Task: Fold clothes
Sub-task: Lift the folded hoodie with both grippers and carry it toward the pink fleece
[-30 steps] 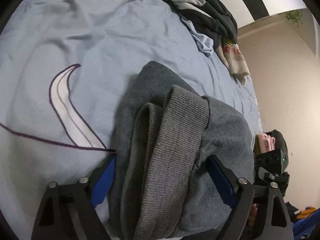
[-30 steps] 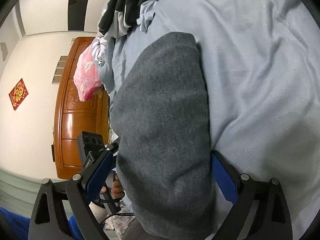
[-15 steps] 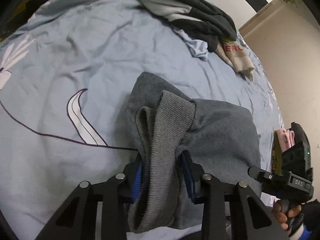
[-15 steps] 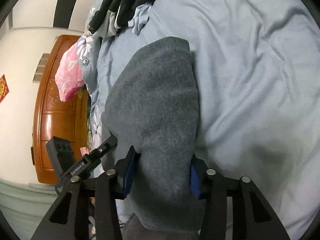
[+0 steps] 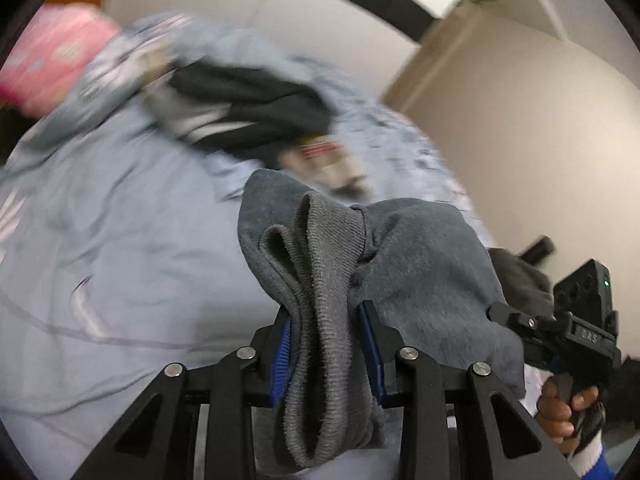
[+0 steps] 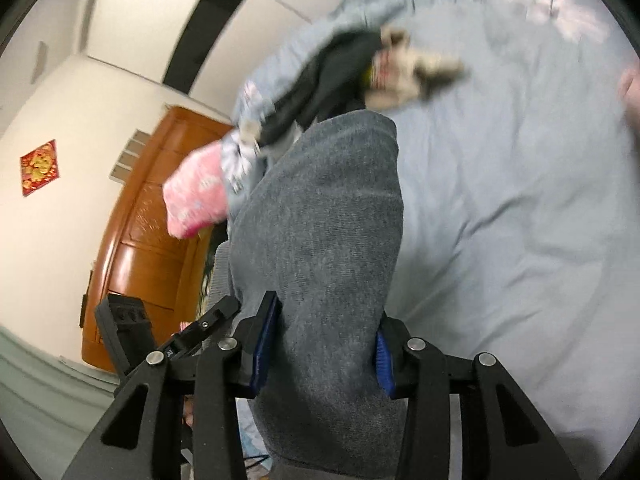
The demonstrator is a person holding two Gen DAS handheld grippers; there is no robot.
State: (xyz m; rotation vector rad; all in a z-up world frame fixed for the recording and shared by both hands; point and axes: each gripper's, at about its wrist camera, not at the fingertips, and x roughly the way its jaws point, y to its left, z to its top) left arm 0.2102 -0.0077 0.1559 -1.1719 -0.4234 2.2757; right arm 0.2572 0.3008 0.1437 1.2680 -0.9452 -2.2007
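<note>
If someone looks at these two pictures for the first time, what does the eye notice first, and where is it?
First comes the grey garment, bunched in the middle of both views and pinched by both grippers: the left gripper clamps its ribbed edge, and the right gripper clamps a plain thick fold. Behind it lies the pale blue bedsheet with a blurred pile of dark clothes at its far end. A pink cloth hangs beside the wooden cabinet.

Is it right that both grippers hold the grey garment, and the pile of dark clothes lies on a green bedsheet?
Not quite: the bedsheet is light blue, as both wrist views show. The left gripper and right gripper do clamp the grey garment, and the dark clothes lie on the sheet.
</note>
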